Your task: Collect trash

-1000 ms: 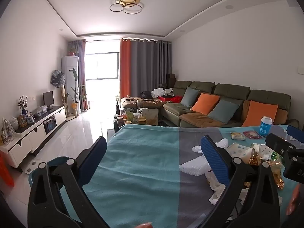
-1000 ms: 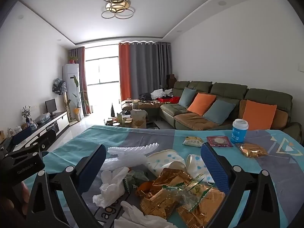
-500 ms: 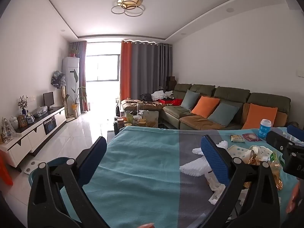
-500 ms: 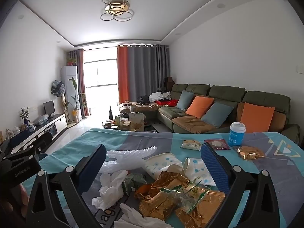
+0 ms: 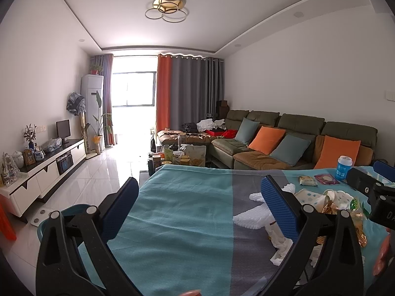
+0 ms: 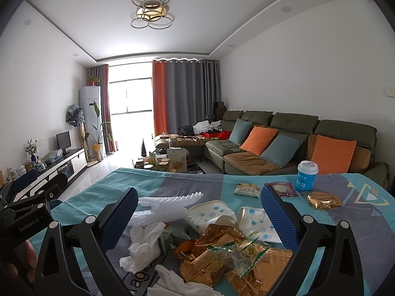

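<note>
Hovering above the cloth-covered bench (image 6: pixel 172 180), the right gripper (image 6: pixel 197 215) has its jaws spread wide, with nothing between the ribbed blue pads (image 6: pixel 279 218). Below it, at the lower centre of the right wrist frame, lies the trash heap: crinkled gold foil wrappers (image 6: pixel 212 251), a clear wrapper with green print (image 6: pixel 246 249), crumpled white tissue (image 6: pixel 145 244) and a wavy-edged sheet of white foam (image 6: pixel 170 202). Just behind the foil lie two squashed paper cups (image 6: pixel 212 213) with blue dot patterns, tipped on their sides.

Further back, right of centre, a small pale snack packet (image 6: pixel 246 189) and a dark red sachet (image 6: pixel 281 188) lie flat on the cloth. An upright blue cup with a white lid (image 6: pixel 306 176) stands just beside the sachet, and a separate gold foil packet (image 6: pixel 323 199) lies near it towards the right edge.

In the left wrist frame, the left gripper (image 5: pixel 197 214) also has its jaws wide apart and empty, over a bare stretch of teal and grey woven cloth. The same heap sits at the right of that frame, partly hidden behind the right-hand pad. A rounded teal bin rim (image 5: pixel 74 209) shows at the lower left, beside the bench and over the glossy tiled floor (image 5: pixel 98 177). A green sofa (image 5: pixel 296 128) with orange and teal cushions runs along the right-hand wall.
</note>
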